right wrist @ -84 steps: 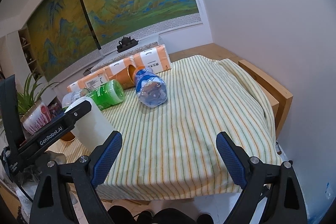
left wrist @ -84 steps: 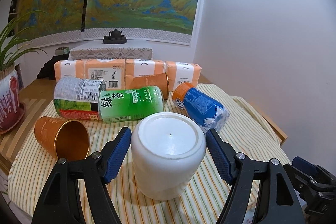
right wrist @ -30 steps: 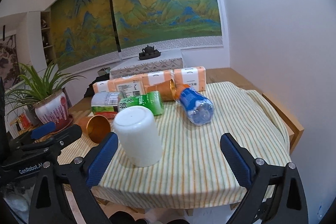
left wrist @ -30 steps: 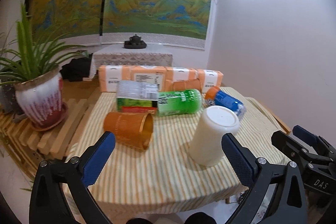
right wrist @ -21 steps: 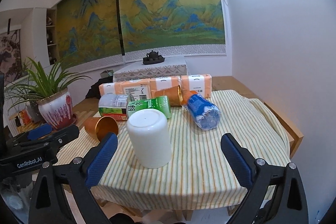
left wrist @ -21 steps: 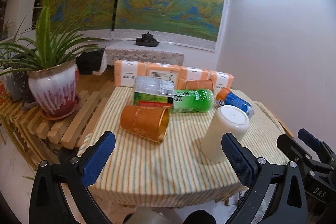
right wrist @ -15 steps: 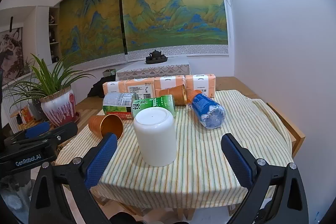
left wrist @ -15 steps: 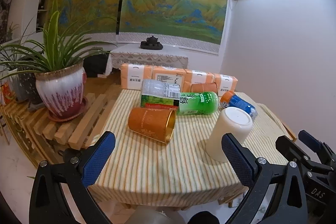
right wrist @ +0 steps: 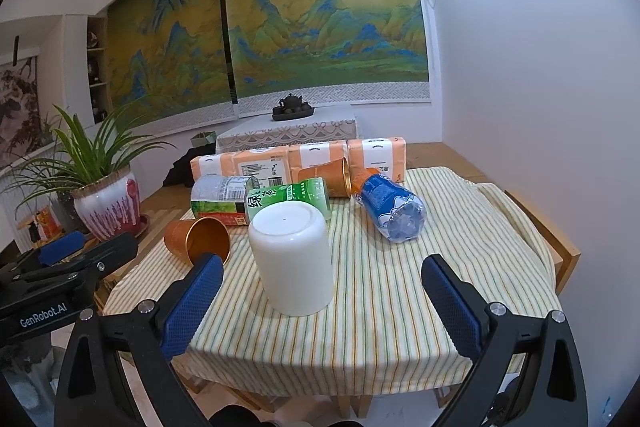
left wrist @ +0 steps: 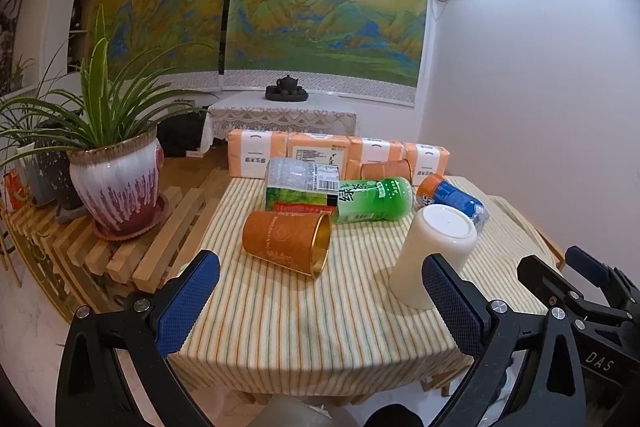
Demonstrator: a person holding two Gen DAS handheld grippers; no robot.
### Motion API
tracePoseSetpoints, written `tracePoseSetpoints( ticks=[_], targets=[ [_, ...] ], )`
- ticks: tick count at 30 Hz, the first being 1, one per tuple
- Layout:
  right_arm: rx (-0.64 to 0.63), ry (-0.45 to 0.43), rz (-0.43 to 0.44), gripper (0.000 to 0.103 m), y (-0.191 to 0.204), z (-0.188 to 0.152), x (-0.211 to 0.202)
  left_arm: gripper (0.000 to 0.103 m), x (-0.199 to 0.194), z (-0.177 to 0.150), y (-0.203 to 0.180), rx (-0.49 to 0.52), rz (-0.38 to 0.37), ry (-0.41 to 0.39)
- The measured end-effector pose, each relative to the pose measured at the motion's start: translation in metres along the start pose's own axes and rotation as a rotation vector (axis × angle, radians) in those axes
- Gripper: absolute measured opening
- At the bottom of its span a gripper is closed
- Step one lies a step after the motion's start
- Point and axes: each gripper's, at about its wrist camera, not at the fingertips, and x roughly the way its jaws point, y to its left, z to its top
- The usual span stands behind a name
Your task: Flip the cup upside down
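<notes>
A white cup stands upside down, base up, on the striped tablecloth; it also shows in the right wrist view. My left gripper is open and empty, held back from the table's near edge, with the cup ahead of its right finger. My right gripper is open and empty, also back from the table, with the cup ahead between its fingers. An orange cup lies on its side left of the white cup, and shows in the right wrist view too.
A green bottle, a blue bottle, a clear-labelled bottle, a second orange cup and orange tissue packs lie at the table's back. A potted plant stands on a wooden rack left. A white wall is to the right.
Both grippers have drawn back and up from the table; the white cup, earlier between the left gripper's fingers, now stands free and farther away. The objects have not moved.
</notes>
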Motion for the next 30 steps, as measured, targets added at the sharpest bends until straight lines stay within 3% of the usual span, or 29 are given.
tracePoseSetpoints(
  ticks=[30],
  targets=[
    [0.011,0.009,-0.002,0.098,-0.0040,0.0008,0.0044,0.103,0.0041,0.0019,-0.0031,0.015,-0.004,-0.005]
  ],
)
